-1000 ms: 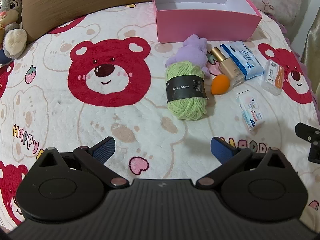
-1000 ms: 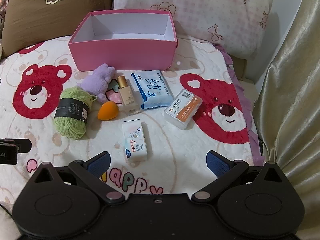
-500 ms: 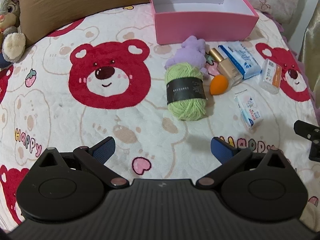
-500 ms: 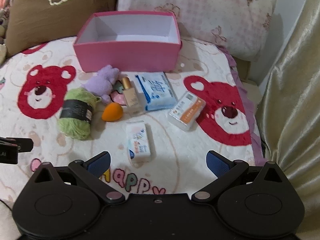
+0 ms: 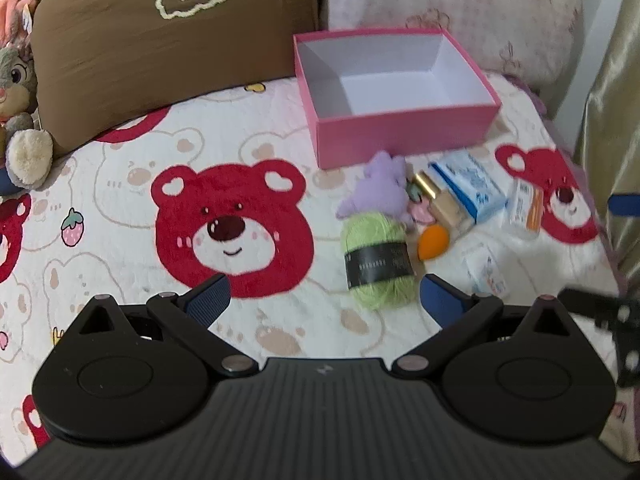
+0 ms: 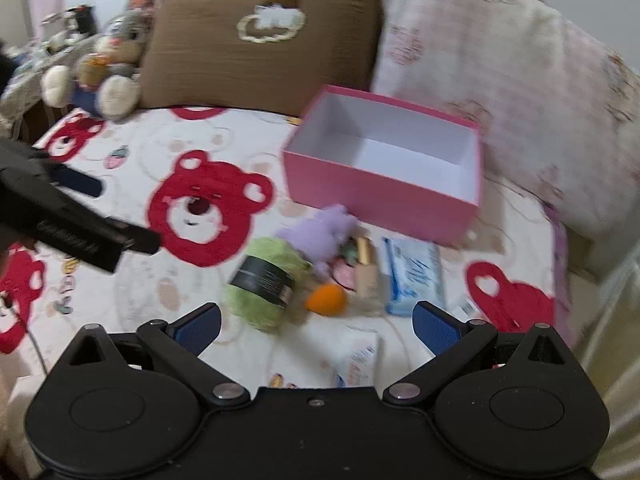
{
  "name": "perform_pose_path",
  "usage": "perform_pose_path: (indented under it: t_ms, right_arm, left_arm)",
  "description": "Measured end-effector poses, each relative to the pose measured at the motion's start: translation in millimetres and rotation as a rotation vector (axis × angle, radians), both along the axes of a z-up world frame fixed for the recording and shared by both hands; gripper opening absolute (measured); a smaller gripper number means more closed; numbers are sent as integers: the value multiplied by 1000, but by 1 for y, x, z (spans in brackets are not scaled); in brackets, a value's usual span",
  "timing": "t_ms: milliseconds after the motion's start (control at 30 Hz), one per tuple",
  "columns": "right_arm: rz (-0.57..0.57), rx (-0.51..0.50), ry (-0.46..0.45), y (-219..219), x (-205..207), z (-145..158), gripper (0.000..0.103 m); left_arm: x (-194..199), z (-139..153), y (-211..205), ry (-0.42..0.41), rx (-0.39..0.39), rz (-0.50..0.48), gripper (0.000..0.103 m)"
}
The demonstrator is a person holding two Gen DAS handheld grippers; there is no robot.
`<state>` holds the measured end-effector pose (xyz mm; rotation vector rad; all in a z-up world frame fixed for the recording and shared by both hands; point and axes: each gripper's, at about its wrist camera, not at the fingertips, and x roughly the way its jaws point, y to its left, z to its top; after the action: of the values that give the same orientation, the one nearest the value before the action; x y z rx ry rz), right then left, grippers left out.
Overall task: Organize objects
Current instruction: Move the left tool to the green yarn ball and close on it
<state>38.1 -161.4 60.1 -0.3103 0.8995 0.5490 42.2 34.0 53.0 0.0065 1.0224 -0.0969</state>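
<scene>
1. Clearly, the left gripper (image 5: 323, 295) hangs released above the bear-print blanket (image 5: 120, 184), fingers spread wide and holding nothing; the green yarn ball (image 5: 378, 262) lies just ahead and to the right of its gap, close beside the right-hand fingertip.
2. The yarn's long axis runs roughly away from the left camera, its black paper band (image 5: 378, 266) crossing the middle, so a grasp across the band looks the likelier fit.
3. The right gripper (image 6: 316, 325) is likewise spread and empty; in its view the yarn (image 6: 264, 282) sits just ahead of its left finger, tilted diagonally, with the orange sponge (image 6: 326, 299) straight ahead in the gap.
4. Both claws appear about equally near the yarn; the right one seems better lined up on the sponge.
5. The pink box (image 5: 404, 136) stands open and empty beyond the cluster, in front of the pillows, and is judged the place where the things belong.
6. Around the yarn lie a purple plush (image 5: 378, 192) touching its far end, a gold-capped bottle (image 5: 440, 204), a blue packet (image 5: 468, 186), a clear case with an orange label (image 5: 526, 210) and a small tissue pack (image 5: 486, 270), blurred.
7. The plush lies between the yarn and the box, so a lift rather than a slide seems needed.
</scene>
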Motion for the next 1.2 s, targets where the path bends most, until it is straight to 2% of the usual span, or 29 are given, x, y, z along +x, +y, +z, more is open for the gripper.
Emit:
perform_pose_path:
  t_ms: [100, 200, 333, 467, 600, 833, 1000, 1200]
  right_arm:
    - [39, -3, 13, 9, 9, -4, 103]
    - [59, 24, 3, 16, 15, -19, 103]
    - [56, 114, 5, 21, 20, -48, 103]
    - [58, 159, -14, 27, 20, -69, 103]
    - [88, 147, -31, 37, 22, -85, 103]
    - [129, 155, 13, 52, 29, -112, 103]
    - [105, 160, 2, 60, 32, -132, 103]
    - [112, 178, 4, 67, 34, -151, 103]
  left_arm:
    - [9, -1, 7, -13, -40, -16, 102]
    - [16, -13, 11, -3, -91, -39, 102]
    - [21, -42, 15, -15, -128, -38, 102]
    - [27, -68, 17, 2, -170, -45, 102]
    - [33, -90, 20, -6, -202, -32, 102]
    - [40, -119, 21, -19, -289, -64, 101]
    - [46, -133, 19, -42, -345, -97, 100]
    - [54, -147, 17, -38, -404, -102, 91]
